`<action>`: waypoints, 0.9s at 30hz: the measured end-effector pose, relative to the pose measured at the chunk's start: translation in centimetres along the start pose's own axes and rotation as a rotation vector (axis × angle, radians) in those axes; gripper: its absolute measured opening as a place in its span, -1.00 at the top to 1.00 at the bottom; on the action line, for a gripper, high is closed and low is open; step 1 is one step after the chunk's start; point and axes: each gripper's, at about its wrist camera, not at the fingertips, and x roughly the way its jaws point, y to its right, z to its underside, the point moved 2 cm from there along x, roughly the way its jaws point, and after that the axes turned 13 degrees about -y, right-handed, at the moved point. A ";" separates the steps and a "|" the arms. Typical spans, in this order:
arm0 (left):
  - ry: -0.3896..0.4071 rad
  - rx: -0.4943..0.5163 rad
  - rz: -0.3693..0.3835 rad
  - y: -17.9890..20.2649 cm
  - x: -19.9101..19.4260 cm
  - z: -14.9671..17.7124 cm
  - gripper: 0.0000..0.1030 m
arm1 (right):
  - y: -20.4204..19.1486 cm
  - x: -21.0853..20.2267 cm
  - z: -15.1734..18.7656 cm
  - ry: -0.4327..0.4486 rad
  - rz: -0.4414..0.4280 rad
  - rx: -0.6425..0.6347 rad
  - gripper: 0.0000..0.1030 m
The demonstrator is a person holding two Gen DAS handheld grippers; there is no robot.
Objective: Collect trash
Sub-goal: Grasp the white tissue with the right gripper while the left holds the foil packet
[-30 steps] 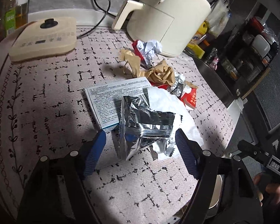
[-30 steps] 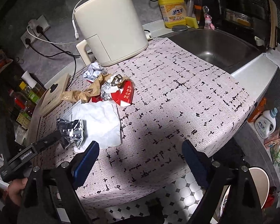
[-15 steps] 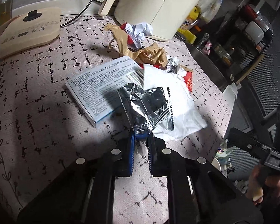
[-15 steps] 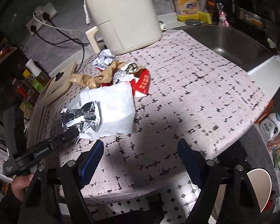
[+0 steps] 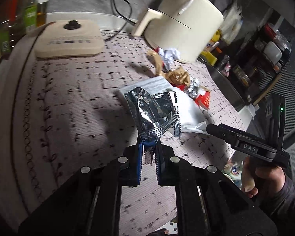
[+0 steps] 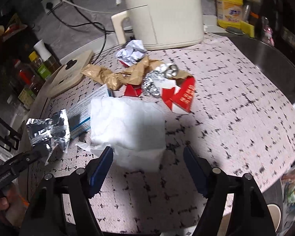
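One wrapper secured: left gripper [image 5: 149, 153] has clamped the foil packet [image 5: 154, 111], lifting it clear. Right gripper [image 6: 147, 164], jaws spread but narrowing, closes on the white bag [image 6: 127, 122]; that's likely next.

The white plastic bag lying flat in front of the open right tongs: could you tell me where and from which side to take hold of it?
Grip the white plastic bag at its rumpled near edge, coming from the counter's front edge, where the right tongs already straddle it. The rest lies flat, offering no fold to pinch, and the blue-printed box lies against its left side.
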 end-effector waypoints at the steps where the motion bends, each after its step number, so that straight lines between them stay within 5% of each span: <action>1: 0.008 -0.014 -0.009 -0.4 -0.4 0.3 0.78 | -0.3 0.4 -0.2 -0.004 -0.004 -0.011 -0.41; 8: 0.030 -0.103 -0.067 -2.5 -1.9 2.7 0.78 | -2.3 2.6 0.0 -0.003 0.045 -0.119 -0.23; 12: 0.026 -0.134 -0.079 -2.7 -2.2 4.1 0.78 | -2.5 2.5 0.5 0.012 0.089 -0.177 0.50; 15: 0.028 -0.118 -0.078 -1.6 -2.2 4.4 0.78 | -1.2 2.1 0.4 -0.026 0.021 -0.149 0.64; 17: 0.034 -0.112 -0.073 -1.0 -2.2 4.5 0.78 | -0.5 1.5 0.4 -0.049 -0.022 -0.117 0.58; 19: 0.047 -0.106 -0.065 -0.3 -2.4 4.4 0.78 | 0.2 0.5 0.6 -0.066 -0.057 -0.086 -0.23; 23: 0.061 -0.104 -0.060 0.4 -2.4 3.8 0.78 | 0.4 -2.4 1.1 0.000 -0.063 -0.103 -0.39; 27: 0.071 -0.106 -0.057 0.5 -2.4 3.2 0.78 | -0.9 -3.5 1.8 0.027 -0.059 -0.179 -0.78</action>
